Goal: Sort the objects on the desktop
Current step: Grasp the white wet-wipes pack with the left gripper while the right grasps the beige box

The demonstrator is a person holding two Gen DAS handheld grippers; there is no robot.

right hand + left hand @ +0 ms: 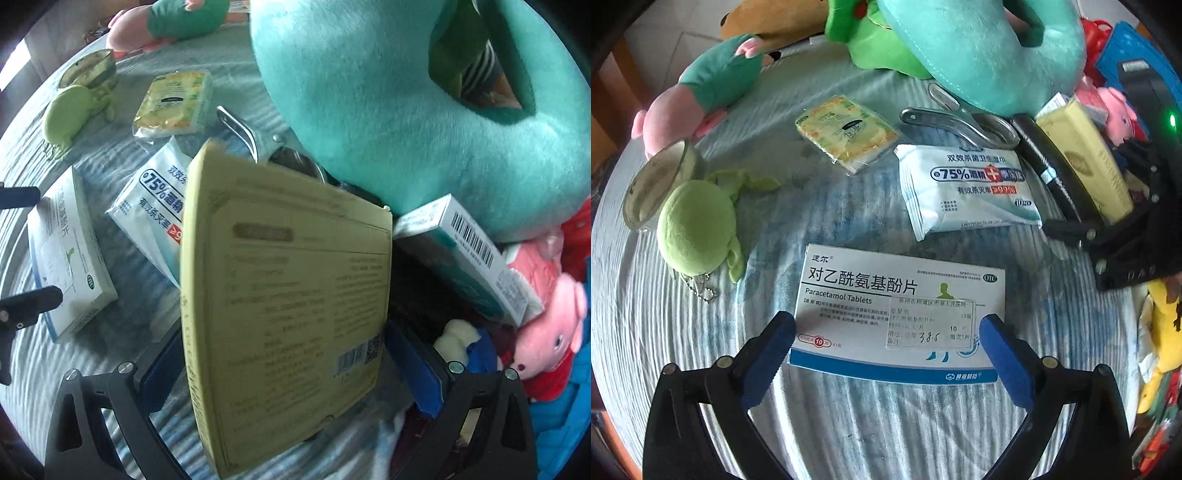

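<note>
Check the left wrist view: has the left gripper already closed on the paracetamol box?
No. The left gripper is open, its blue fingers standing either side of the paracetamol box, which lies flat on the cloth.

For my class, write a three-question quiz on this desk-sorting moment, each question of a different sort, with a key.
1. True or false: the left gripper is shut on the paracetamol box.
2. Multiple choice: what does the right gripper hold? A) the wet-wipes pack B) the yellow box C) the green plush keychain
3. Fill in: the metal tool lying beside the wipes, partly under the teal plush, is a pair of ____.

Key: 1 false, its fingers stand open either side of the box, which lies on the cloth; 2 B; 3 scissors.
</note>
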